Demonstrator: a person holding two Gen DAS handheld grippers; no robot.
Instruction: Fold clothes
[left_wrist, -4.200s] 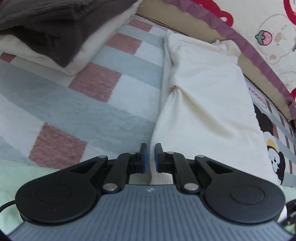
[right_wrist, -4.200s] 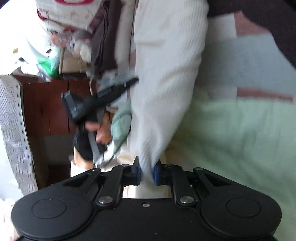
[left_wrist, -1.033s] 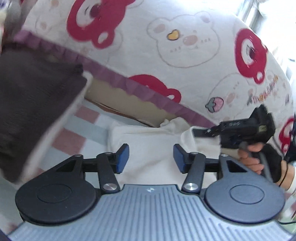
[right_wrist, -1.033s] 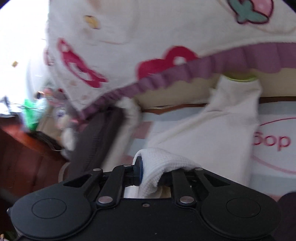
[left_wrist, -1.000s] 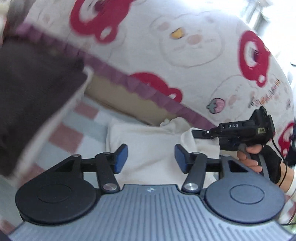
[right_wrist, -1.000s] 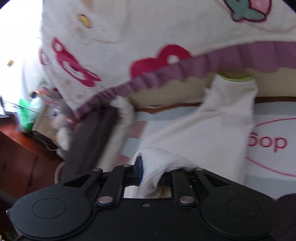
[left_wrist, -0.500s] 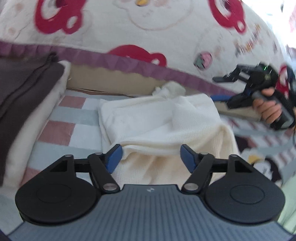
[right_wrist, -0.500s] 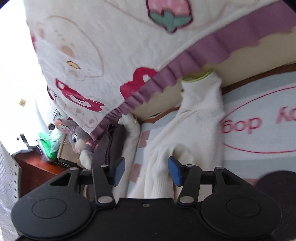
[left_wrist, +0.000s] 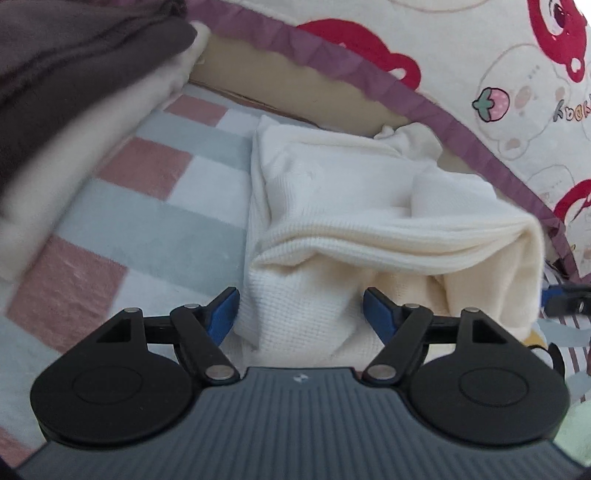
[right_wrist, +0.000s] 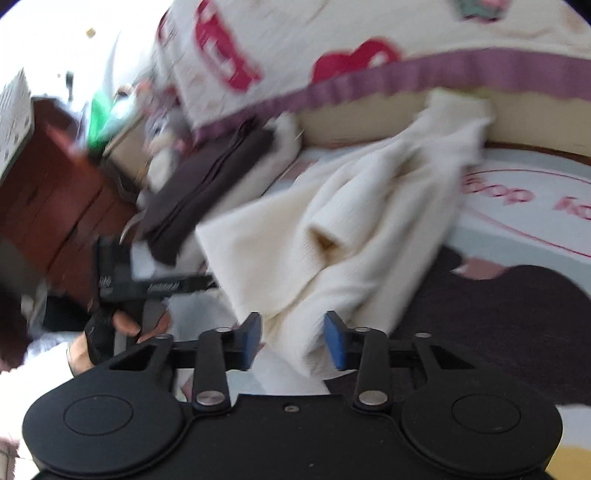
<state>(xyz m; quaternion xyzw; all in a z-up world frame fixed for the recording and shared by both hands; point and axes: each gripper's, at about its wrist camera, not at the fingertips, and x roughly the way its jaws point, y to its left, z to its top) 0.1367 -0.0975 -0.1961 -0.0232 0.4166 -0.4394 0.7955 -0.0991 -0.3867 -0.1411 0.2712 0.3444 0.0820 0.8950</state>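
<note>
A cream knit garment (left_wrist: 369, 206) lies on the checked blanket (left_wrist: 147, 229), its far half folded over toward me. My left gripper (left_wrist: 299, 314) is open wide just above the near edge, with cloth lying between its blue pads (left_wrist: 221, 310), which do not press it. My right gripper (right_wrist: 292, 341) is at the garment's (right_wrist: 369, 221) near corner. Its jaws are closing, with a hanging fold between the pads and not pinched. The right wrist view is blurred and shows the left gripper (right_wrist: 147, 288) in a gloved hand (right_wrist: 107, 332).
A stack of folded dark brown and cream clothes (left_wrist: 74, 74) sits left of the garment. A bear-print quilt with a purple ruffle (left_wrist: 369, 74) borders the far side. A brown wooden cabinet (right_wrist: 55, 192) stands beyond the bed's edge. A dark printed patch (right_wrist: 498, 325) marks the blanket.
My right gripper let go of the cream fold, opened and swung sideways. My left gripper opened wider and sank toward the garment, which now lies folded over.
</note>
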